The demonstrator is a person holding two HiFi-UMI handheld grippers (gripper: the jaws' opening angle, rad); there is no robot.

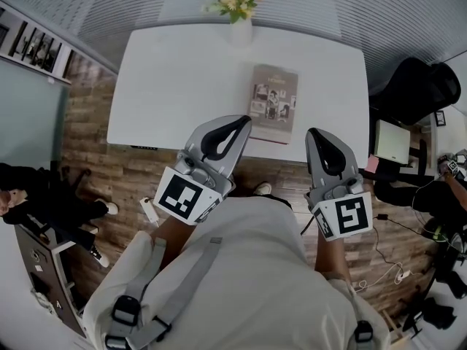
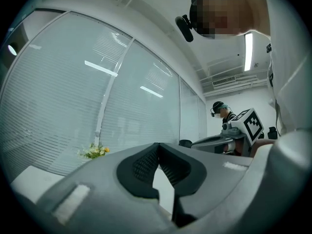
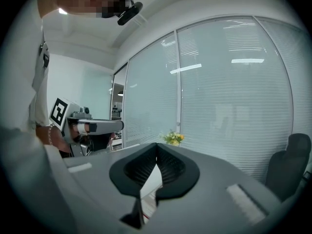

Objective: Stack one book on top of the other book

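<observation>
We hold the left tool (image 1: 243,122) and the right tool (image 1: 316,134) in front of our chest, well above the white rectangular desk (image 1: 175,86), both pointing roughly level toward the window blinds. Each tool is squeezed fully together: the ribbed black pads (image 2: 145,164) meet at their tips with nothing caught between them, so neither has hold of anything. The grey-covered paperback book with small photographs on its front (image 1: 274,100) lies flat by the near edge of the desk, a little right of centre, and in the head view it sits between the two tool tips. A reddish strip shows along its near edge. We take this for a second book lying underneath, though we cannot be sure from this height. If so, the stack is already made, and holding both tools empty, closed and clear of the desk makes sense, since nothing can nudge the pile. The white vase of yellow and white flowers (image 1: 237,13) stands at the far edge, well apart from the book, out of our working space.
</observation>
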